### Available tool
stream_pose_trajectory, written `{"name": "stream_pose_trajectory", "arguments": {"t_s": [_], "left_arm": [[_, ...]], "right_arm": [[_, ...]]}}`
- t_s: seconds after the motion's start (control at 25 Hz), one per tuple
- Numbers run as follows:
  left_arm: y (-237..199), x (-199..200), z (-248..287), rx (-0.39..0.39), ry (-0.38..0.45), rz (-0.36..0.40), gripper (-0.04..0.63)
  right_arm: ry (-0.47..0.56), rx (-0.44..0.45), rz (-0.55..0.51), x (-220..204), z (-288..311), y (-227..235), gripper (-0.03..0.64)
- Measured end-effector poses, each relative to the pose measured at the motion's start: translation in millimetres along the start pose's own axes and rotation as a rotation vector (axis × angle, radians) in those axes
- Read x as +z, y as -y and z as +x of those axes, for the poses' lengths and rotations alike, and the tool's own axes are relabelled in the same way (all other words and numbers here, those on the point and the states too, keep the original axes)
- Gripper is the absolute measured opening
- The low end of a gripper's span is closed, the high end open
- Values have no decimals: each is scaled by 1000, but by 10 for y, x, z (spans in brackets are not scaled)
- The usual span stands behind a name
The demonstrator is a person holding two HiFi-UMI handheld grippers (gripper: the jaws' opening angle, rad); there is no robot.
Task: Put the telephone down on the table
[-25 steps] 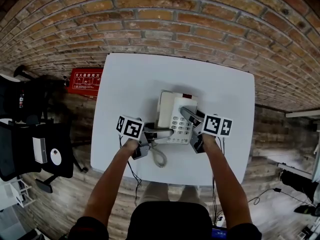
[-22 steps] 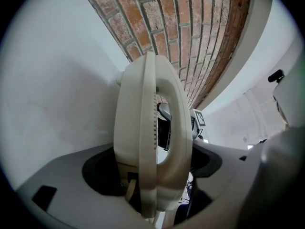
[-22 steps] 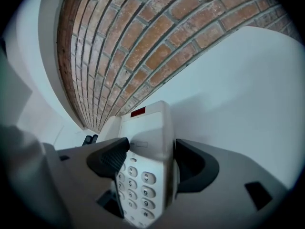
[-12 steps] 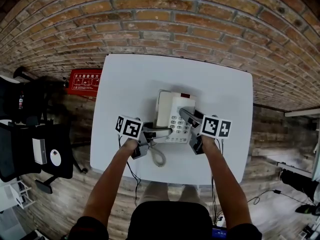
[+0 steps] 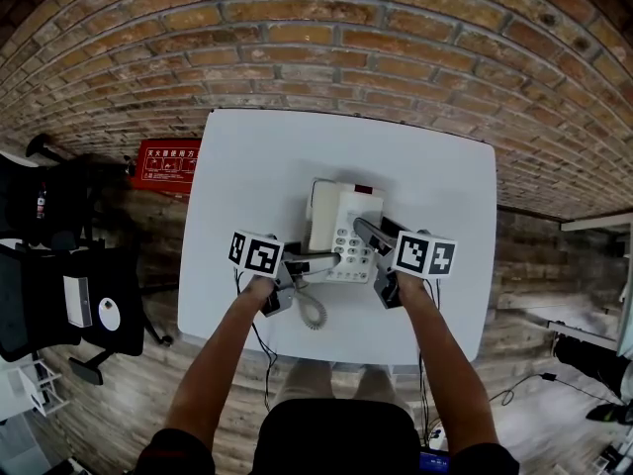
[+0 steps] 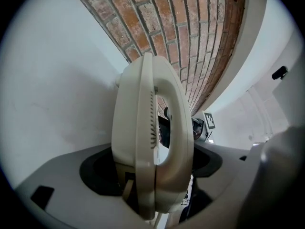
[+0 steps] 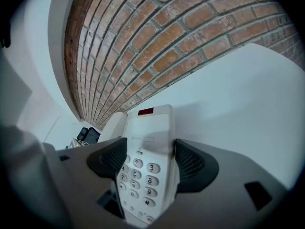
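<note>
- Right gripper (image 5: 364,234): its marker cube (image 5: 425,255) lies slightly lower in the head view than a second ago, a little nearer the near edge of the tabletop (image 5: 247,166).
- The same cube has rolled a little. Two faces showed side by side earlier; one face now shows broader and more squarely to the camera.
- Whole head view: the scene has slid slightly leftward in the frame. The right edge of the tabletop, the telephone (image 5: 341,228) and the red sign (image 5: 163,163) on the floor have all shifted by about the same small amount.
</note>
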State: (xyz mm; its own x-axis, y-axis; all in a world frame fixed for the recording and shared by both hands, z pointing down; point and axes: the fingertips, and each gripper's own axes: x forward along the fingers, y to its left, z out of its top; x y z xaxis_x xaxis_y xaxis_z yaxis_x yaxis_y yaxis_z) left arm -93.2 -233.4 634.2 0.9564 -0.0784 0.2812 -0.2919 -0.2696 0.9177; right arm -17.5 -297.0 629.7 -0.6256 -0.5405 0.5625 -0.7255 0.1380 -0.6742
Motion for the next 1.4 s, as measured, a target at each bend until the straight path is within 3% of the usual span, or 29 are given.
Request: {"name": "stream_pose_trajectory", "arguments": {"t_s": [0.28, 0.56, 0.92, 1.0, 1.08, 1.4], "left_arm": [[1, 11, -4, 33, 13, 15, 391], [-12, 5, -7, 35, 8, 13, 394], [-9, 6, 6, 39, 13, 13, 394], [-12, 0, 6, 40, 12, 11, 395], [-9, -2, 0, 40, 12, 10, 396], [-16, 1, -4, 41, 10, 11, 399]], "right_arm": [[20, -73, -97, 24, -86, 11, 324], [11, -119, -428, 126, -148, -252, 324], [-87, -108, -723, 3, -56, -430, 319], [-98, -131, -772, -7, -61, -403, 263], [-96, -156, -816, 1, -78, -388, 105], [-132, -219, -920, 1, -93, -338, 28]]}}
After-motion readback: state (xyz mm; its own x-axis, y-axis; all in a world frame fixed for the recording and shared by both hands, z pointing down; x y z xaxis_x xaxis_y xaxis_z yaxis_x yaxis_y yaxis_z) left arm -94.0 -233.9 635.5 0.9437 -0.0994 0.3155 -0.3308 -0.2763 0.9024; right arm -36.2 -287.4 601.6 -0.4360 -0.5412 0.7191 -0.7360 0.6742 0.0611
